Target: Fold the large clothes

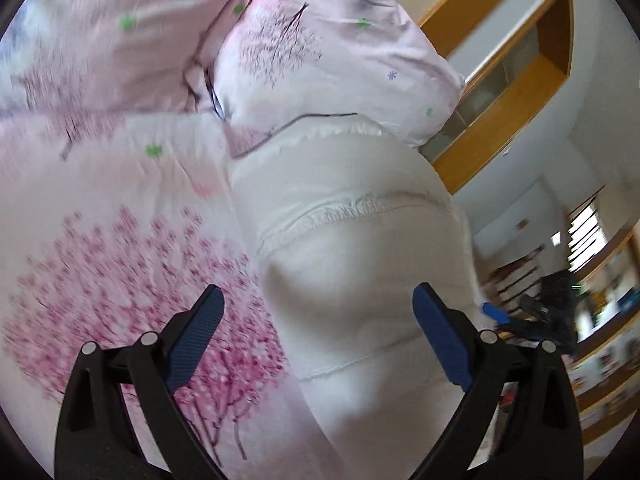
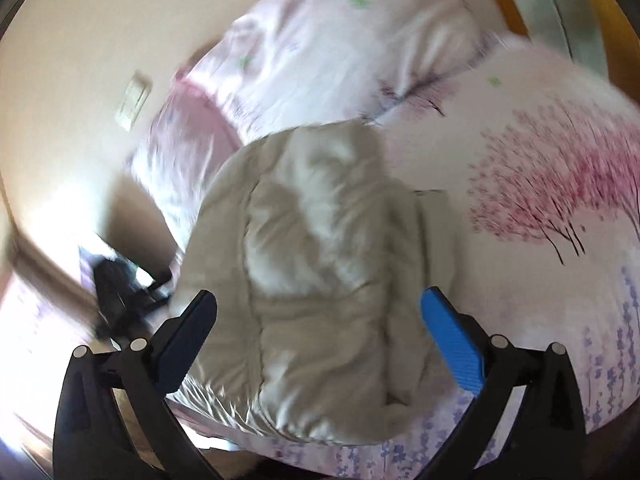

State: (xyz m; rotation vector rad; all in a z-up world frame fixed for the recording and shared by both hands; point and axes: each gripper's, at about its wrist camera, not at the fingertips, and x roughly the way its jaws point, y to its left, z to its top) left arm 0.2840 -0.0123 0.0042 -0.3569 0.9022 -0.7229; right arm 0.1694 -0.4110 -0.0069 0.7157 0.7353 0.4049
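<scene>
A pale cream padded garment (image 1: 352,240) lies folded into a long bundle on the bed, with stitched seams across it. The same garment (image 2: 316,272) fills the middle of the right wrist view, puffy and creased. My left gripper (image 1: 318,320) hangs above its near end, jaws wide open, blue pads (image 1: 440,332) clear of the cloth. My right gripper (image 2: 320,320) is open too, wide apart over the garment, with nothing pressed between its pads (image 2: 452,344). At the right edge of the left wrist view, part of the other gripper (image 1: 532,312) shows.
The bed has a pink sheet (image 1: 120,272) printed with blossom trees. Two matching pillows (image 1: 340,52) lie at its head. A wooden cabinet (image 1: 500,92) and shelves (image 1: 600,320) stand beyond the bed. In the right wrist view a wall switch (image 2: 134,100) and a dark object (image 2: 120,292) on the floor show.
</scene>
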